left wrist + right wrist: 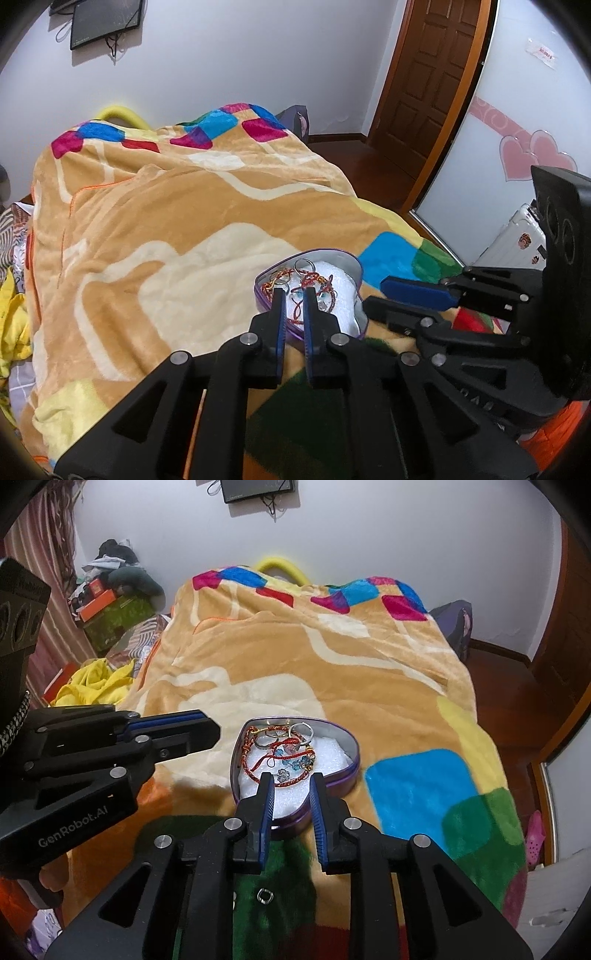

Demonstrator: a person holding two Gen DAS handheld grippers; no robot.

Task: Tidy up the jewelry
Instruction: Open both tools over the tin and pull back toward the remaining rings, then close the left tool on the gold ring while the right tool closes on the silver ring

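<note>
A purple heart-shaped tin (354,755) with a white foam lining sits on the blanket; it also shows in the left wrist view (360,271). It holds red cord bracelets (280,755), silver rings and blue beads. A small silver ring (265,895) lies on the green patch of blanket below my right gripper. My right gripper (291,777) is open and empty over the tin's near edge. My left gripper (294,290) hovers over the tin with its jaws a narrow gap apart, holding nothing. In the right wrist view the left gripper (207,731) is just left of the tin.
The orange patchwork blanket (332,657) covers the bed. Yellow cloth (96,683) and boxes lie at the far left. A wooden door (424,81) and a white suitcase (517,236) stand to the right. The bed's edge drops to a wooden floor on the right.
</note>
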